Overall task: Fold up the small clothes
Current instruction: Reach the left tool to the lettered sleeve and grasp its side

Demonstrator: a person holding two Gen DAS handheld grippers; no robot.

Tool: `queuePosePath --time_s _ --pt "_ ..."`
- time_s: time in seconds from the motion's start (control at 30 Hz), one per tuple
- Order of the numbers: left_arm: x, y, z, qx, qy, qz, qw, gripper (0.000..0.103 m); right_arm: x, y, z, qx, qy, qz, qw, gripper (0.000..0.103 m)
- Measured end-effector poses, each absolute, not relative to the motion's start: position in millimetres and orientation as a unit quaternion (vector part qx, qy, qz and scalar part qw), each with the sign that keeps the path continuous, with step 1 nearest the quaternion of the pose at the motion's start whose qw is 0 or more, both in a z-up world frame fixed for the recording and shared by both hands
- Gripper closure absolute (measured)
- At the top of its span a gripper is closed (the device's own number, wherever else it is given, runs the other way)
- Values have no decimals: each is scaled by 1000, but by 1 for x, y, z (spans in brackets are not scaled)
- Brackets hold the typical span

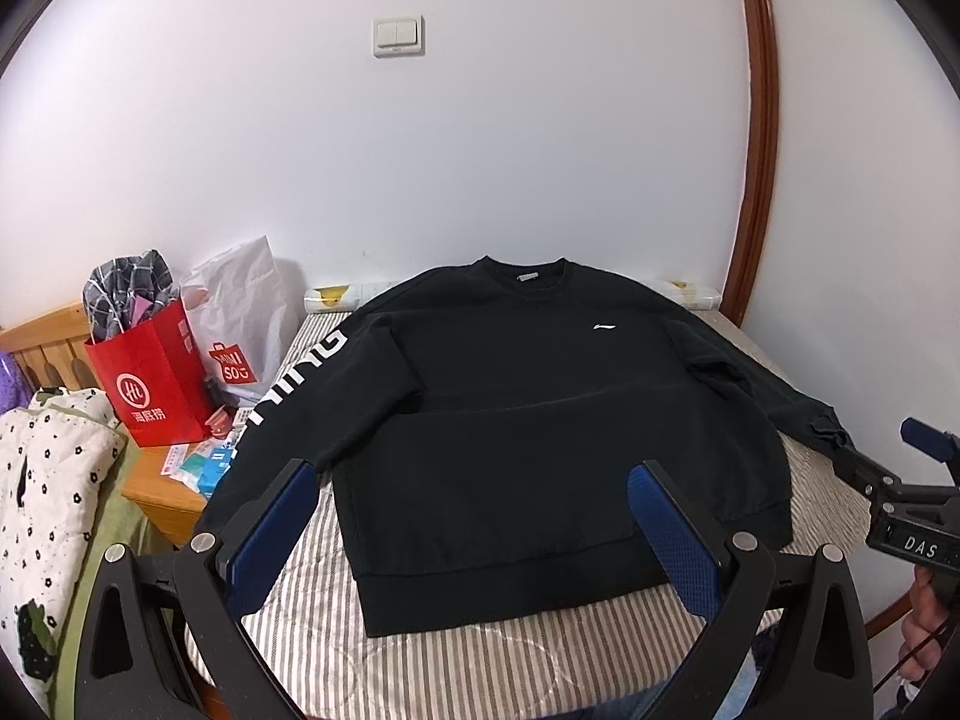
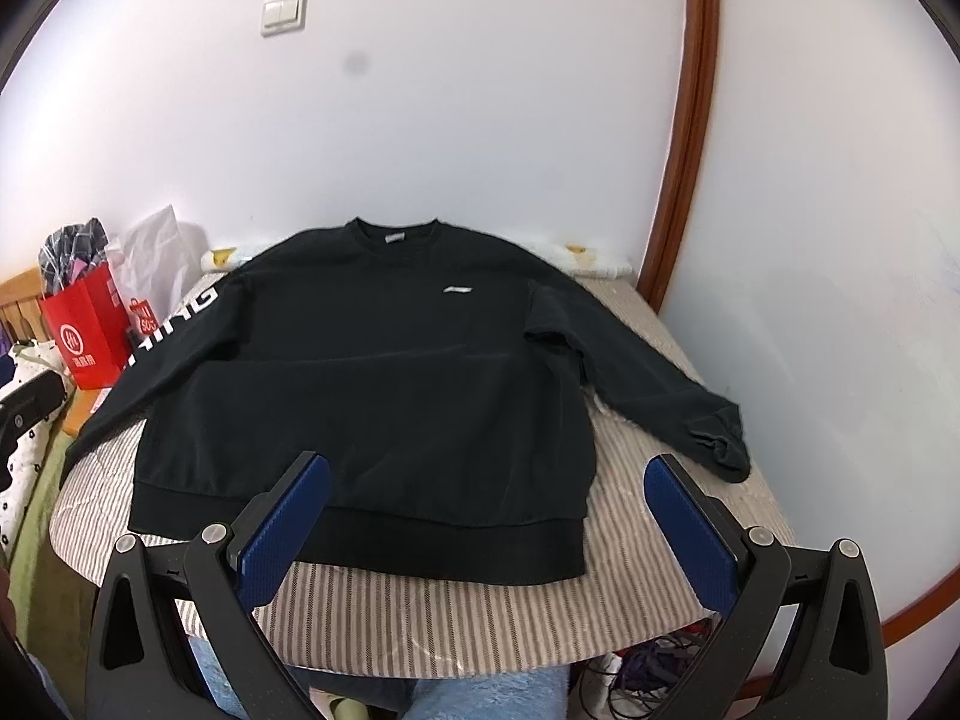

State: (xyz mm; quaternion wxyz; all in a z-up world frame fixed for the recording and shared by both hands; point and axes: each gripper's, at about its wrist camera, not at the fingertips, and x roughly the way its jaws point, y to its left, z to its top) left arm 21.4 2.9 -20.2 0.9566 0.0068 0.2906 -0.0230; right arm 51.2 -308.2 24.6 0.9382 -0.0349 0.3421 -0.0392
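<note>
**Sweatshirt laid flat, both grippers waiting above the hem**

At 9 o'clock in the left wrist view sits a flowered quilt, and just past it, toward 10 o'clock, a red paper bag stuffed with a plaid cloth stands beside a white shopping bag on a wooden nightstand. They are pushed off to the side, which leaves the bed free as working room.

The black sweatshirt fills the middle, lying face up on the striped sheet, collar at 12 o'clock toward the wall and hem at 6 o'clock toward the person. That layout looks deliberate: spread flat with the hem nearest, it puts the corners and sleeves within easy reach. The lettered sleeve runs down toward 8 o'clock and hangs off the bed edge; the plain sleeve stretches toward 3 o'clock in the right wrist view, its cuff bunched near the wall.

The left gripper hovers over the hem with its jaws spread wide and nothing between them. The right gripper hovers likewise, jaws apart and empty, a little right of the hem's middle. Neither touches the cloth. Folding has not yet started, I judge; the sleeves probably need to come in over the chest first, and the hanging one may drag as it is lifted.

At 1 o'clock a brown door frame curves up the wall.
</note>
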Motion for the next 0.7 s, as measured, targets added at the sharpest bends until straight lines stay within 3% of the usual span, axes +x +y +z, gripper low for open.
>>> queuePosePath --time_s 0.7 --pt "107 87 -133 -125 388 4 913 0 143 -290 -46 -14 368 -14 930 0"
